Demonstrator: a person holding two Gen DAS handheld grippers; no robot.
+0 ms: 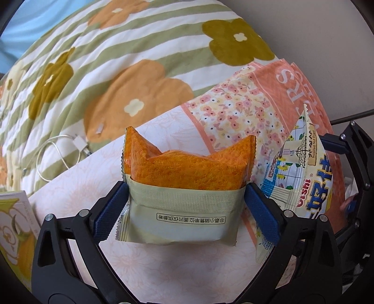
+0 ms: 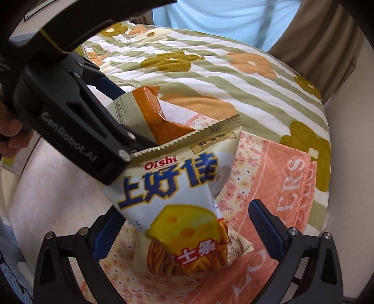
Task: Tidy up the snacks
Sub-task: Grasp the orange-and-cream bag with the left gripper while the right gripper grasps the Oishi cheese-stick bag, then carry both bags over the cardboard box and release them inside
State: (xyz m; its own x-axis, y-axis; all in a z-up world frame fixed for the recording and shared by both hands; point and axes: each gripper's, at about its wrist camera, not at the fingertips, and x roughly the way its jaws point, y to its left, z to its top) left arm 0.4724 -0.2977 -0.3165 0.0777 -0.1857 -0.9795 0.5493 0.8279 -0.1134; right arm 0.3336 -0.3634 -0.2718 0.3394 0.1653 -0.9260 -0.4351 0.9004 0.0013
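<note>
An orange and beige snack packet (image 1: 184, 187) stands upright between my left gripper's (image 1: 184, 210) blue pads, which press on both of its sides. In the right wrist view the same packet (image 2: 152, 110) shows in the left gripper (image 2: 126, 114) just above the bedding. A white Oishi cheese-stick bag (image 2: 184, 205) sits tilted between my right gripper's (image 2: 187, 229) fingers, its left edge and lower right corner against the pads. The left wrist view shows this bag (image 1: 301, 182) close beside the orange packet, with the right gripper (image 1: 341, 173) at the frame's right edge.
Below lies a pink floral pillow (image 2: 268, 177) on a pale sheet (image 1: 163, 269), beside a striped quilt with flowers (image 1: 98, 77). A white charger cable (image 1: 58, 154) and a book (image 1: 14, 222) lie at the left. A person in a light blue top (image 2: 222, 18) stands beyond.
</note>
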